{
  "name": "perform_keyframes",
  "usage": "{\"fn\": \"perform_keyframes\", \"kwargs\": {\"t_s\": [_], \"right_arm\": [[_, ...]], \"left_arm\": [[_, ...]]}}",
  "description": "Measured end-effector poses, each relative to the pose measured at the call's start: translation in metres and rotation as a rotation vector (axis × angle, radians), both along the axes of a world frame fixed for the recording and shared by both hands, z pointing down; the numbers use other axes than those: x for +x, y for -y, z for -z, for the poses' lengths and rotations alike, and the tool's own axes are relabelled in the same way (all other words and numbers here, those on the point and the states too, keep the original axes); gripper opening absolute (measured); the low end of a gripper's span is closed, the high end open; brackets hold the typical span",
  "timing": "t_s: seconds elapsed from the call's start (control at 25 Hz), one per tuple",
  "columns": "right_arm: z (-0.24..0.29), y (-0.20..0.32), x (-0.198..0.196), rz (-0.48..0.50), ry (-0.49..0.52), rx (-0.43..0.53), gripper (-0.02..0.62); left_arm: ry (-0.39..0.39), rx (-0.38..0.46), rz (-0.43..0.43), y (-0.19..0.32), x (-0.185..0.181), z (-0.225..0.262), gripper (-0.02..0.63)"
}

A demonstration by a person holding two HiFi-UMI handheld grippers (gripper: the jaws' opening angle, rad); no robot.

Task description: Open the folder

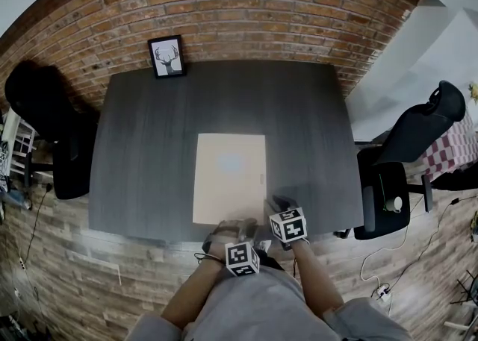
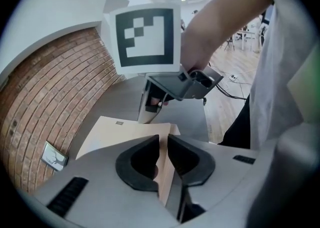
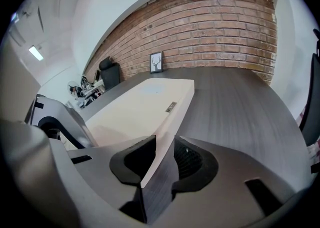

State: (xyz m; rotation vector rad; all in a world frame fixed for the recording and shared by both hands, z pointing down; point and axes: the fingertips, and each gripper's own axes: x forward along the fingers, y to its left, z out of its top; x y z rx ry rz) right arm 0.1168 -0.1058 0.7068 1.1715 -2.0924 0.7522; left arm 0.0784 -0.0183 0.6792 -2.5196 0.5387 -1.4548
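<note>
**Both grippers at the near end of the folder on the dark table**

A dark grey wood-grain table (image 1: pixel 149 183) stands with its far edge against a red brick wall (image 1: pixel 246 11). A framed deer picture (image 1: pixel 167 56) leans on that wall at the table's far left. A black chair (image 1: pixel 45 108) sits left of the picture, another (image 1: pixel 418 130) far to its right, both on a pale plank floor (image 1: pixel 75 272) strewn with cables.

The beige folder (image 1: pixel 229 175) lies flat on the table, nearer the person than the picture and to its right. Its long axis runs from the near table edge towards the wall, with a small label (image 1: pixel 261 178) on its right long edge.

The left gripper (image 2: pixel 163 147) has its pads nipped narrowly on the folder's near edge. The right gripper (image 3: pixel 165 147) straddles the near right corner, its jaws apart, with table showing beside the corner.
</note>
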Motion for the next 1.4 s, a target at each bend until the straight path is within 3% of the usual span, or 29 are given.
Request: {"fn": "perform_keyframes", "kwargs": {"t_s": [0.32,0.52,0.76,1.08,1.4], "right_arm": [[-0.001,0.001,-0.001,0.013,-0.012,-0.001,0.091],[-0.001,0.002,-0.007,0.034,-0.016,0.001,0.091],[-0.001,0.002,-0.013,0.058,-0.027,-0.003,0.091],[-0.002,0.003,-0.012,0.069,-0.036,-0.014,0.091],[-0.001,0.004,-0.011,0.081,-0.054,-0.023,0.091]], "left_arm": [[-0.09,0.086,0.076,0.008,-0.008,0.025,0.011],[-0.133,0.103,0.153,0.016,-0.017,0.042,0.005],[-0.164,0.168,0.189,0.021,-0.028,0.056,0.005],[-0.273,0.318,0.358,0.032,-0.074,0.115,0.005],[-0.4,0.445,0.654,0.043,-0.148,0.168,0.003]]}}
